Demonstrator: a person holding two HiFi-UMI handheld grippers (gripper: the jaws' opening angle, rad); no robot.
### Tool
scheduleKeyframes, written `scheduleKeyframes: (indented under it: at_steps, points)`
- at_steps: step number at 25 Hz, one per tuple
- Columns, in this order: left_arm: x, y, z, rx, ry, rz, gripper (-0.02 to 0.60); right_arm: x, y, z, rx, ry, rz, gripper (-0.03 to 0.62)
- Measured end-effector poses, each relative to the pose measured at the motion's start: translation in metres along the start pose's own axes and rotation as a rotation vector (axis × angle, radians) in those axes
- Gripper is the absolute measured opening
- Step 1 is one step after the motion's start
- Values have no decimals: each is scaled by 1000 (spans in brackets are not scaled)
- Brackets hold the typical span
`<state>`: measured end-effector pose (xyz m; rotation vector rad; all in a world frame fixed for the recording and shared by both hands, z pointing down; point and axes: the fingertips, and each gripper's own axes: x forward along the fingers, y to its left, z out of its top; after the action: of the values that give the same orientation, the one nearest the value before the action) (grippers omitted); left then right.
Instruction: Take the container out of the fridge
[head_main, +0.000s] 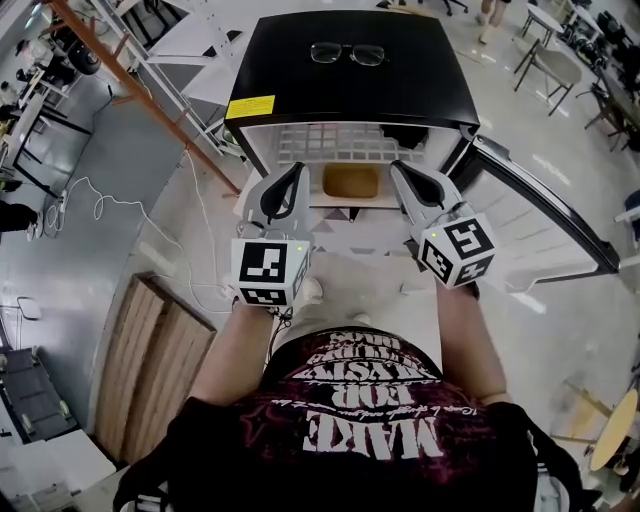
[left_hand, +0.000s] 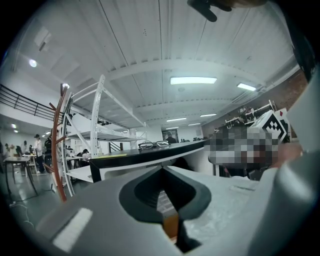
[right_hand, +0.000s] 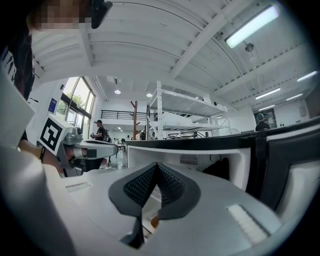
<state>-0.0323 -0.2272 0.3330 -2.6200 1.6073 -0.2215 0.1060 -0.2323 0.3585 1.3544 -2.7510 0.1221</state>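
Head view: container (head_main: 351, 181) lies ahead between left gripper (head_main: 295, 175) and right gripper (head_main: 400, 172), both pressed together, empty; best spread them before reaching.

The container (head_main: 351, 181) sits inside the fridge (head_main: 300, 95), glasses (head_main: 347, 53) on top.

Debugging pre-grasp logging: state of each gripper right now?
Left gripper: closed, holding nothing.
Right gripper: closed, holding nothing.
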Motion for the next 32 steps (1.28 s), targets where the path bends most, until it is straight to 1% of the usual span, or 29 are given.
scheduleKeyframes:
  at_steps: [4,8,15,20,24,32]
  points:
    - [6,8,-4,-6,4,-11,0,8,0,0,3,4,-7,29]
    - [13,13,1,-6,-5,-27,1,14,-1,4,2,7,-18,29]
    - [21,19,-6,-19,11,-44,0,22,-4,-6,15,37,-36,29]
    - [26,26,-3,-17,-3,-34,0,22,-12,-6,11,37,-58,29]
    - [25,35,-4,-14,-20,4,0,22,-20,-11,-5,51,-86,29]
    - [20,46,-8,-22,-17,29,0,24,-30,-24,12,76,-102,29]
